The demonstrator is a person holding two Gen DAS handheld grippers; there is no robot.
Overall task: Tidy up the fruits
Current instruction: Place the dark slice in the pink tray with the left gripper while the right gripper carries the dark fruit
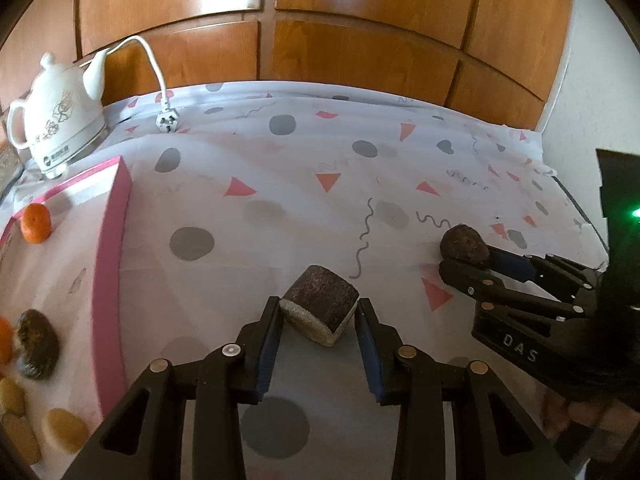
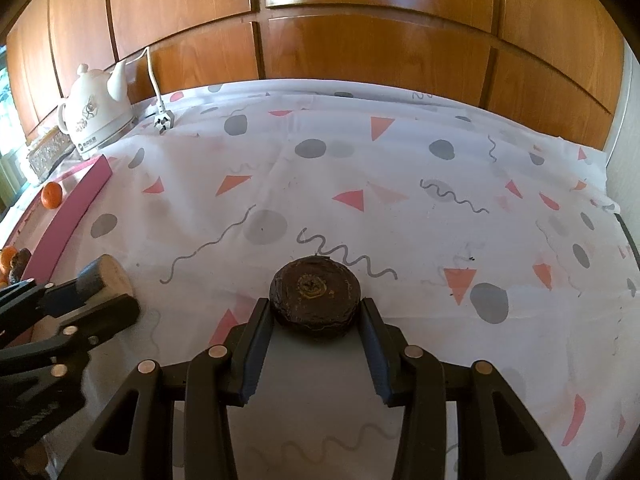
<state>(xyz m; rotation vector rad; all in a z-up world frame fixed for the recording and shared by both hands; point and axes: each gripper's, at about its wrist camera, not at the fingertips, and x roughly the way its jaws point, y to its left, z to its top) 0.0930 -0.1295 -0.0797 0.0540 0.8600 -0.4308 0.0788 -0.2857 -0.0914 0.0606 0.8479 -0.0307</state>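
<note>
My left gripper (image 1: 318, 312) is closed around a dark-skinned cut fruit piece (image 1: 320, 308) with a pale cut face, just above the patterned tablecloth. My right gripper (image 2: 316, 312) is closed around a dark round fruit (image 2: 314, 294); it shows at the right in the left wrist view (image 1: 466, 258), on that fruit (image 1: 464, 244). The left gripper shows in the right wrist view (image 2: 110, 290) with its cut piece (image 2: 110, 276). A pink tray (image 1: 110, 256) at the left holds an orange fruit (image 1: 36, 224), a dark fruit (image 1: 36, 344) and several yellowish pieces (image 1: 64, 430).
A white teapot-style kettle (image 1: 60, 120) with a cord and plug (image 1: 166, 122) stands at the back left. Wooden cabinet doors (image 2: 360, 20) run behind the table. The tablecloth's (image 2: 400, 200) right edge drops off near a white wall.
</note>
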